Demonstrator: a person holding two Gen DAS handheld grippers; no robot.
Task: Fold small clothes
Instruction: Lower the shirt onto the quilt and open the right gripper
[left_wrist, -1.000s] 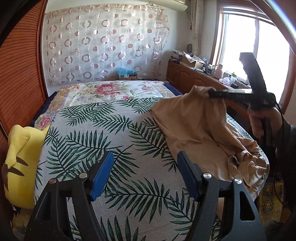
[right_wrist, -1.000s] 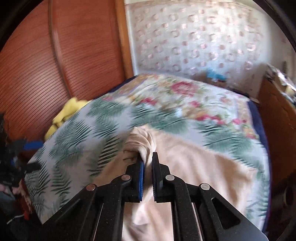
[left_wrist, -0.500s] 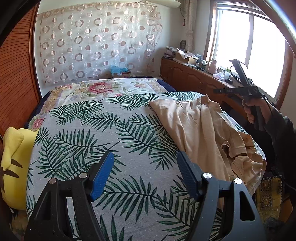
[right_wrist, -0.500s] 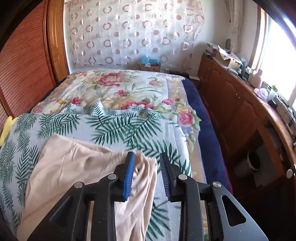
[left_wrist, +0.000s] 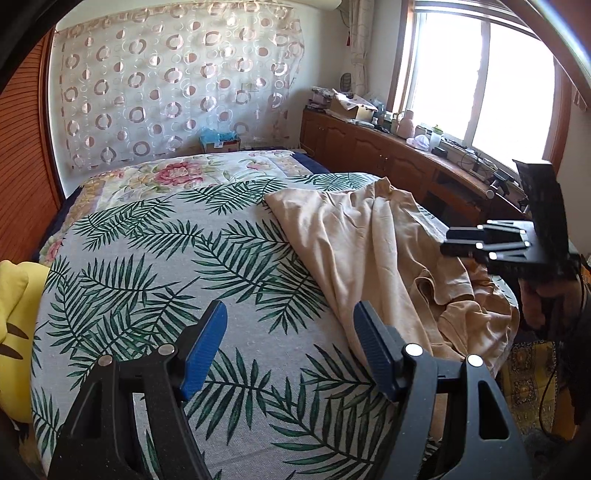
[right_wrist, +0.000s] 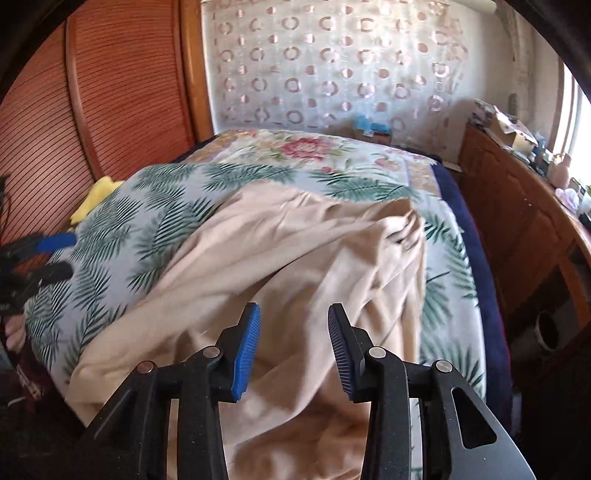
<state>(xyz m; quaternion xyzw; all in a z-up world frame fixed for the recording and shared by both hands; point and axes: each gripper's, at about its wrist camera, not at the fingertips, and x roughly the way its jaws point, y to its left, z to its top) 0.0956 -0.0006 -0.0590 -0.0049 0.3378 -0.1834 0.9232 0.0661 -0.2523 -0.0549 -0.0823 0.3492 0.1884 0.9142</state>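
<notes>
A beige garment (left_wrist: 373, 251) lies spread and wrinkled on the right side of the bed; it also shows in the right wrist view (right_wrist: 295, 266). My left gripper (left_wrist: 290, 343) is open and empty above the palm-leaf bedspread (left_wrist: 166, 266), just left of the garment's near edge. My right gripper (right_wrist: 293, 343) is open and empty, hovering over the garment's near part. In the left wrist view the right gripper (left_wrist: 452, 242) hangs over the garment's right side. The left gripper (right_wrist: 55, 254) shows at the left edge of the right wrist view.
A yellow plush toy (left_wrist: 14, 325) lies at the bed's left edge by the wooden wardrobe (right_wrist: 92, 110). A wooden sideboard (left_wrist: 406, 166) with clutter runs under the window on the right. A patterned curtain (left_wrist: 177, 92) hangs behind the bed.
My right gripper let go of the garment's corner, opened wider and drew back toward the near right. The garment dropped flat onto the bed. My left gripper stayed open and barely moved.
</notes>
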